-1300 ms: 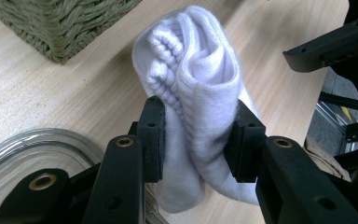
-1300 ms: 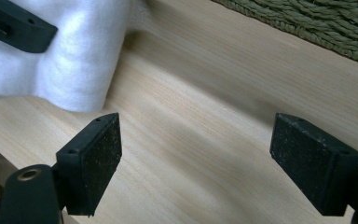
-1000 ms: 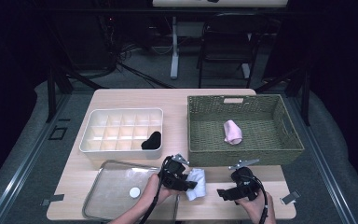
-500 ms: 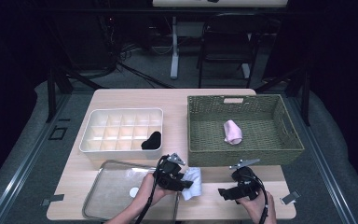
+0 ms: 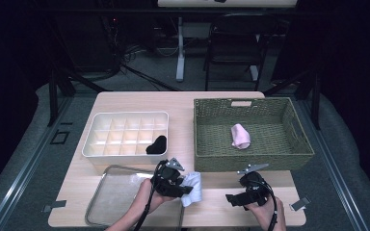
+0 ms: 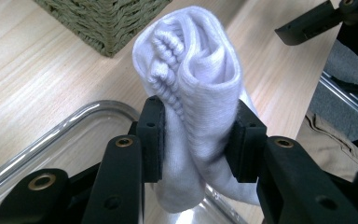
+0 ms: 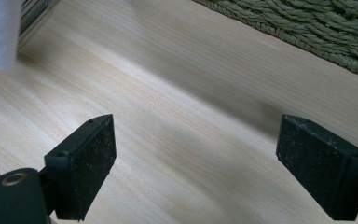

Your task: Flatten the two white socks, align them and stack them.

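Item: rolled white knitted sock (image 6: pixel 200 79), soft, ribbed at the cuff. Since a second ago it is being carried slightly leftward, and is now hanging over the near right edge of the clear glass tray (image 5: pixel 107 202), suggesting sorting is under way. Left claw (image 5: pixel 180 185) is pinching it at mid-roll. Right claw (image 5: pixel 236 198) is hovering wide open, empty, above the pale wood-grain tabletop (image 7: pixel 177 107), near the olive woven basket (image 5: pixel 212 154).

table (image 5: pixel 135 98): wooden | on it: divided box (image 5: pixel 107 126), wicker basket (image 5: pixel 298 127), clear tray (image 5: pixel 107 202)
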Tool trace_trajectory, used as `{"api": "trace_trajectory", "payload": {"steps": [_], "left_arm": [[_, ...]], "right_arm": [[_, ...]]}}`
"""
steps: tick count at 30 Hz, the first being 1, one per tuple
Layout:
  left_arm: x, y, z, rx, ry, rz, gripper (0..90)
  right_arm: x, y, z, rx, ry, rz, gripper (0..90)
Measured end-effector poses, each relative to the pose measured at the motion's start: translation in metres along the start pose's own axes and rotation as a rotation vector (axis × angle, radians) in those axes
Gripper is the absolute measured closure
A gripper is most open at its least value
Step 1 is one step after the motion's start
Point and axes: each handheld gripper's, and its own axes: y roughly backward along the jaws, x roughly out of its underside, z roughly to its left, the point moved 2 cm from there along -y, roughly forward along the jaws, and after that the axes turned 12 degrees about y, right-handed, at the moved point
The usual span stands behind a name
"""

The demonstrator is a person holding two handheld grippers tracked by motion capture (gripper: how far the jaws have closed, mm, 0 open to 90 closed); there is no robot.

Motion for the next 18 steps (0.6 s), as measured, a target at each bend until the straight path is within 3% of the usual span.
{"api": "trace_trajectory", "payload": {"steps": [18], "left_arm": [[0.009,0.035,0.018,-0.058,0.024,-0.060,62.8]], "right_arm": [[0.001,0.000,-0.001,0.003,-0.002,0.003,10.3]]}}
